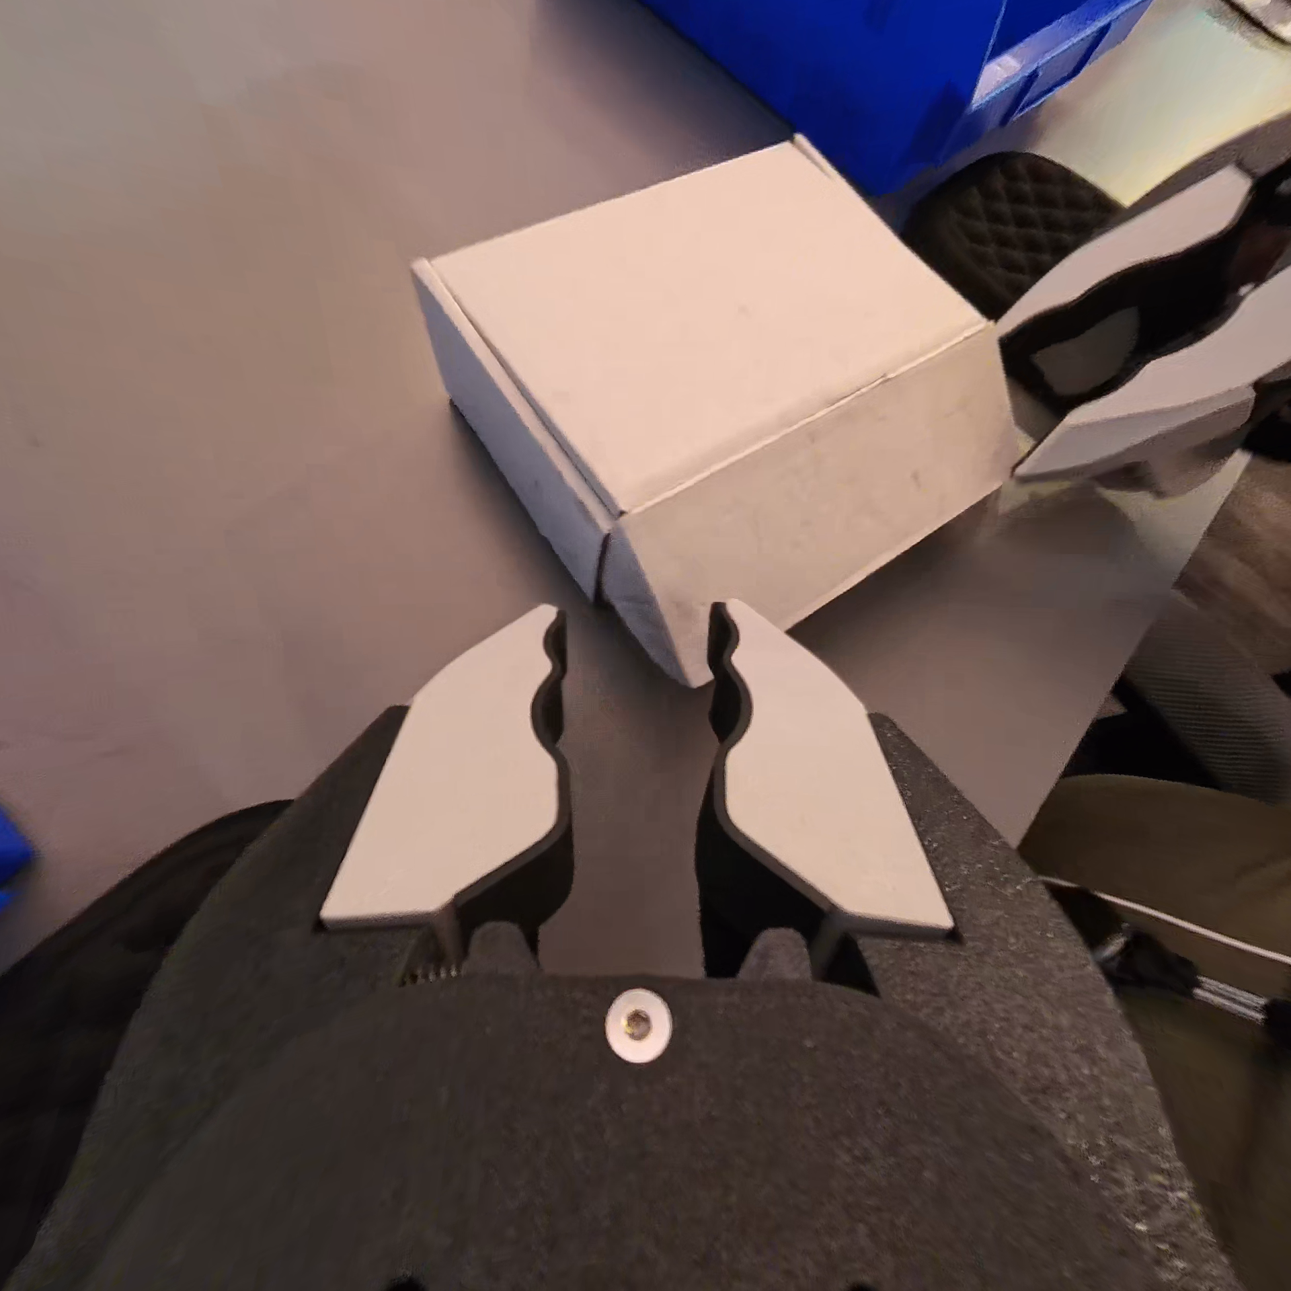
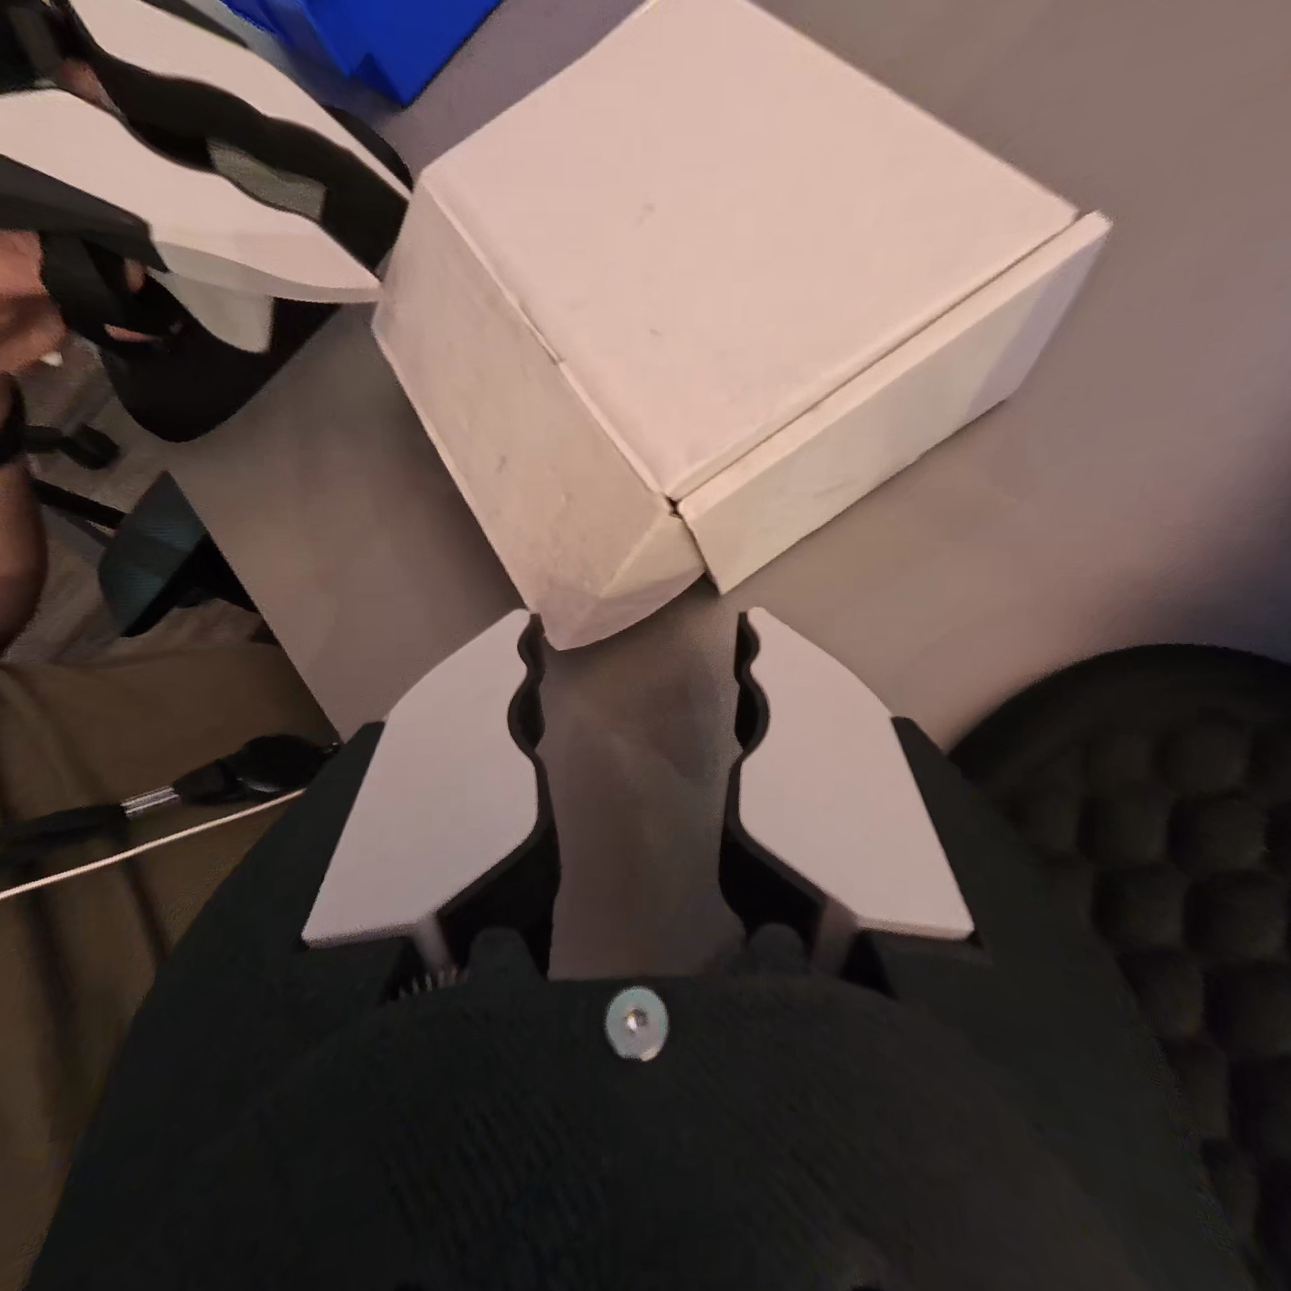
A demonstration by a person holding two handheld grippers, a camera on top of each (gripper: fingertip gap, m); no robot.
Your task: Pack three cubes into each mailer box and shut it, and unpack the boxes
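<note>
- Nearest each lens, both grippers, left gripper (image 1: 634,615) and right gripper (image 2: 639,618), had jaws apart, empty.
- Closed white mailer box (image 1: 705,391) sat on the grey desk (image 1: 209,349), one corner just before each.
- Blue bin (image 1: 908,77) stood behind.

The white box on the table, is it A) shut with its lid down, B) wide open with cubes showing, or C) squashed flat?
A: the white mailer box sits on the grey table with its lid folded down flat; no cubes show, and both grippers are open and empty beside it.
</note>
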